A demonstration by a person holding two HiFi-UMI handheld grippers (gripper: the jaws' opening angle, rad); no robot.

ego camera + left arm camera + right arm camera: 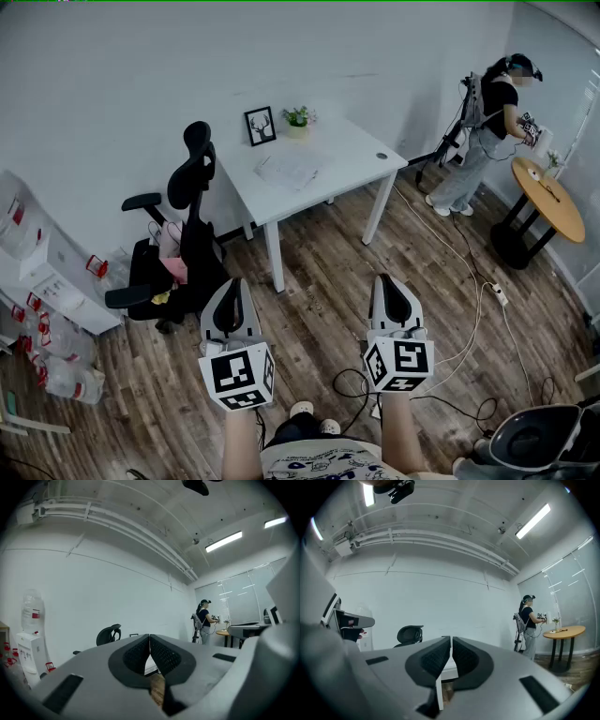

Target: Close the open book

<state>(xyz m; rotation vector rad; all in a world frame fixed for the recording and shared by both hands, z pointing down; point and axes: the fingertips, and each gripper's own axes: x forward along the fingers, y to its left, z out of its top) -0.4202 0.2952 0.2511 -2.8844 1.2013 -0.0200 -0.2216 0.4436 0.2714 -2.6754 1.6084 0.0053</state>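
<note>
An open book [291,169] lies flat on the white table [361,150] at the far side of the room, next to a framed deer picture [260,125] and a small potted plant [297,118]. My left gripper [234,283] and right gripper [387,279] hover level over the wooden floor, side by side, well short of the table. Both are shut with nothing between the jaws. In the left gripper view the left gripper [149,637] has its pads meeting at the tips. The right gripper view shows the right gripper [451,639] with its pads together too, and the table edge beyond.
A black office chair [187,225] stands left of the table. Cables [469,347] and a power strip [500,295] lie on the floor at the right. A person [487,122] stands by a round wooden table [548,192] at the back right. Stacked boxes [47,281] line the left wall.
</note>
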